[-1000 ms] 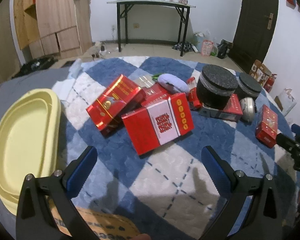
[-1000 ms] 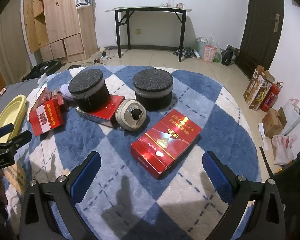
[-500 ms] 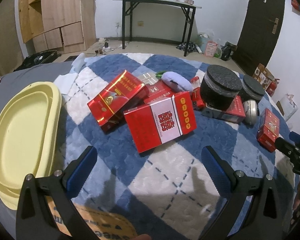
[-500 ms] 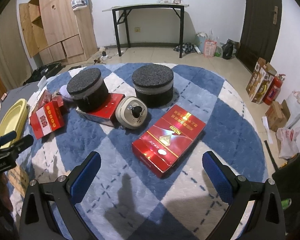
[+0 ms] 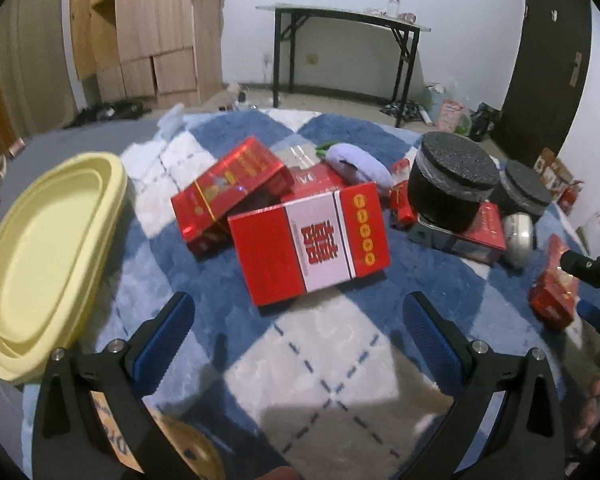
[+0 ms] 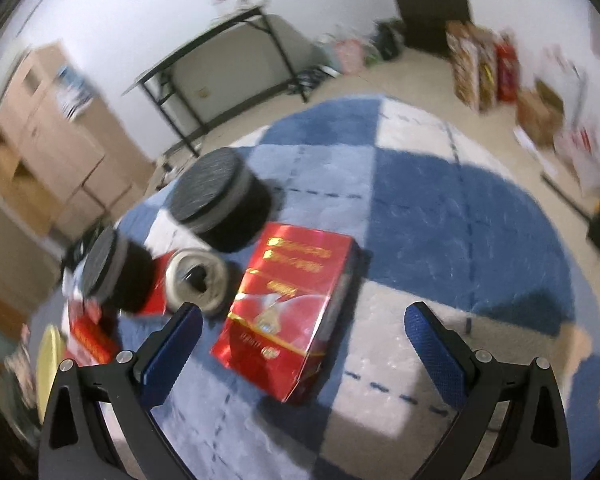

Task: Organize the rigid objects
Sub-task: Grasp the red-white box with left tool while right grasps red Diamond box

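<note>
A red and white box [image 5: 310, 242] lies on the blue and white checked cloth just ahead of my open left gripper [image 5: 298, 332], leaning against a shiny red box [image 5: 228, 186]. Behind it a black round tin [image 5: 452, 184] stands on a flat red box [image 5: 480, 232], with a second black tin [image 5: 526, 192] further right. My right gripper [image 6: 300, 344] is open and hovers over a long red and gold box [image 6: 290, 308]; both jaws stand clear of its sides. The black tins [image 6: 220, 200] and a round grey dial object [image 6: 198, 280] sit beyond it.
A pale yellow oval tray [image 5: 40, 256] rests at the left edge of the round table. A purple soft item [image 5: 358, 166] lies behind the boxes. A small red box [image 5: 556, 296] sits at the right, near the other gripper's black frame [image 5: 592, 272]. Cupboards, a black table and a door stand behind.
The right gripper has tilted and moved down toward the long red and gold box, with motion blur. The left gripper has drifted closer to the red and white box. Both stayed open.
</note>
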Tool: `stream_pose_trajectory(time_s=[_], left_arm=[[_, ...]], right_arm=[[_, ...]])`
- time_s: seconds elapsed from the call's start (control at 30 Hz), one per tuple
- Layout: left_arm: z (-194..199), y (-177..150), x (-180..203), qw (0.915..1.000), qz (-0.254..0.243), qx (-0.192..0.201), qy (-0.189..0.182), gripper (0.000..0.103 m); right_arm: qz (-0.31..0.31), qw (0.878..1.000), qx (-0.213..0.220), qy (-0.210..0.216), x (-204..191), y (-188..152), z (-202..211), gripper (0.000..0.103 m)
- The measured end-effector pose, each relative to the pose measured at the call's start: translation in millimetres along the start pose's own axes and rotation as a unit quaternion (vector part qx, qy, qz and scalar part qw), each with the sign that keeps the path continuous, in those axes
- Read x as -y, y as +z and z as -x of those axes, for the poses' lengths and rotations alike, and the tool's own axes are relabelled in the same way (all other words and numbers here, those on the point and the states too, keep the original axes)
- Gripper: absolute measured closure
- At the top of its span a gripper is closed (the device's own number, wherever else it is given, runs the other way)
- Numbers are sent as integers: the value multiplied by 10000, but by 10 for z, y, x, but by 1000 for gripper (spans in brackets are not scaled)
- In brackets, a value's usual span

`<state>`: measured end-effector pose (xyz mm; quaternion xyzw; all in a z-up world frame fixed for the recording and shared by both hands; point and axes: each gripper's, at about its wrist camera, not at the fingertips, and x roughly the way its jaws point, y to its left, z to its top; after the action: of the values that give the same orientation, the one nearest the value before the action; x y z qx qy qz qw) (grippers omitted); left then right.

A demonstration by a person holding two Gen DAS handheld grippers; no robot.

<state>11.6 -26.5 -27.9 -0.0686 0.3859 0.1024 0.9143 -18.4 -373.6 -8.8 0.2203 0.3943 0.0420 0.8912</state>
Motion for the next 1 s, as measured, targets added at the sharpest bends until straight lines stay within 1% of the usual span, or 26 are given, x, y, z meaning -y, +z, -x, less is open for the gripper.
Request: stream_pose_trajectory(time_s=[0.07,0.1,0.2,0.23,0.3,0.37,0.43,0.5,0.6,0.83,0.9,1.0], left_arm=[[-37,38,46,10000,-23,16,82,0],[-66,72,73,9999,17,-8,111,0],[-138,174,100,9997,208,1,130,0],[-179,208,132,9995,197,21,229,0],[-266,265,159,9984,231,-67,514,0],[-313,314,153,9981,355,-68,507,0],[-351,367,142,9972,451,4,601,0],[-407,392,108,9966,493,-31,664,0],[-496,388,50,9968,561,-63,574,0],[-636,308,-55,9963,779,-283,231,0],[-625,303,-52,9960,787,-344,250,0],[-614,306,-22,9967,653,-324,364,0]], right_arm=[[-69,9999,36,-108,-21,-10,-45,0],[44,9996,138,-239,-72,-28,-46,0],[326,9971,189,-658,-226,-81,-126,0],[381,9963,219,-737,-259,-92,-134,0],[515,9947,218,-864,-326,-106,-181,0],[524,9944,264,-883,-336,-107,-209,0],[541,9942,266,-887,-341,-108,-219,0],[563,9936,277,-939,-372,-124,-229,0],[615,9931,276,-959,-378,-115,-268,0],[514,9948,385,-796,-330,-103,-250,0],[483,9949,411,-779,-318,-103,-227,0],[505,9946,395,-812,-314,-100,-222,0]])
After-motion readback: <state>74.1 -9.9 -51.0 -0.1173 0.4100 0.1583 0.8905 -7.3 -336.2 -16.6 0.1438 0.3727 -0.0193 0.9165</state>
